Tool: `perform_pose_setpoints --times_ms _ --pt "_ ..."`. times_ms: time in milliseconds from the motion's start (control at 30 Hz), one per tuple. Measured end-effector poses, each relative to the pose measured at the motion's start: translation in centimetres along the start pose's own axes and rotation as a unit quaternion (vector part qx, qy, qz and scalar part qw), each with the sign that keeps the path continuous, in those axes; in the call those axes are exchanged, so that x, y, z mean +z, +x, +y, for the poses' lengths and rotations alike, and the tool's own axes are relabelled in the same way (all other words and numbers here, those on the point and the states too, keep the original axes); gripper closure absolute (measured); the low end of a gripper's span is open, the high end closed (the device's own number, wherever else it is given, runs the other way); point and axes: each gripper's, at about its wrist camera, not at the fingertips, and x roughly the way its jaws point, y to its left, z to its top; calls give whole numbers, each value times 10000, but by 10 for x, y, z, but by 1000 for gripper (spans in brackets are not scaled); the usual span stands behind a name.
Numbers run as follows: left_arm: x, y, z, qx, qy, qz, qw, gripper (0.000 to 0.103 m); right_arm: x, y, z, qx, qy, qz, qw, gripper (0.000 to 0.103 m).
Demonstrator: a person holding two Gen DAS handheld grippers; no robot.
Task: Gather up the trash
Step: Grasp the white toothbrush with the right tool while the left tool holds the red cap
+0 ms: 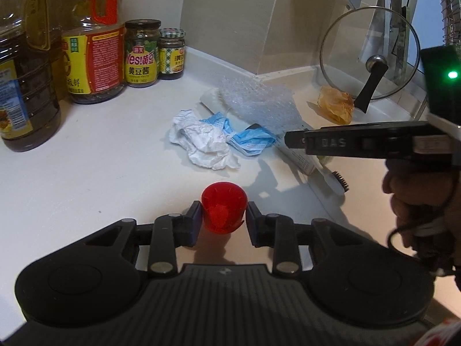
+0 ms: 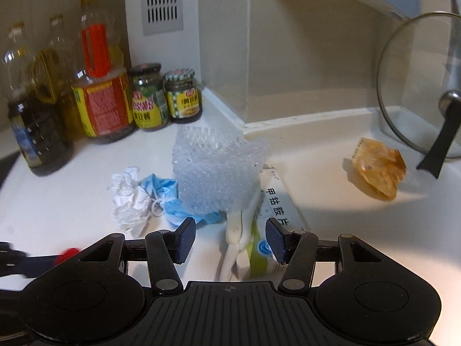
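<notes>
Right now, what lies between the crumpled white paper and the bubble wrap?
A crumpled blue face mask lies between the crumpled white paper and the bubble wrap, touching both; both wrist views show it.

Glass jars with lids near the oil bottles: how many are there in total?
2. A taller glass jar with a dark lid stands right of the red-labelled oil bottle. A shorter glass jar with a checked lid stands at its right. Others may hide behind the bottles.
</notes>
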Motion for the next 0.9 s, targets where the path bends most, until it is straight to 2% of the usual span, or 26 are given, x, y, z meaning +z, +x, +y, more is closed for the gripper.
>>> perform_pose_setpoints --times_ms 67,200,267,567,900 --pt "-1 -3 3 28 -33 0 10000 74 -1 6 2 -67 -79 25 9999 58" --pt "-3 -8 9 64 -112 1 9999 74 -2 12 2 -222 -117 53 9997 68" --pt "-4 -9 10 74 -129 -3 9999 74 -4 11 2 -287 -155 37 9995 81" --pt "-9 -14 -2 6 -84 -7 10000 74 -17 -17 -11 -436 72 -58 9990 83" --pt "-19 -19 -37 -186 36 -3 9998 74 -46 -80 -40 -350 723 -135 9967 83"
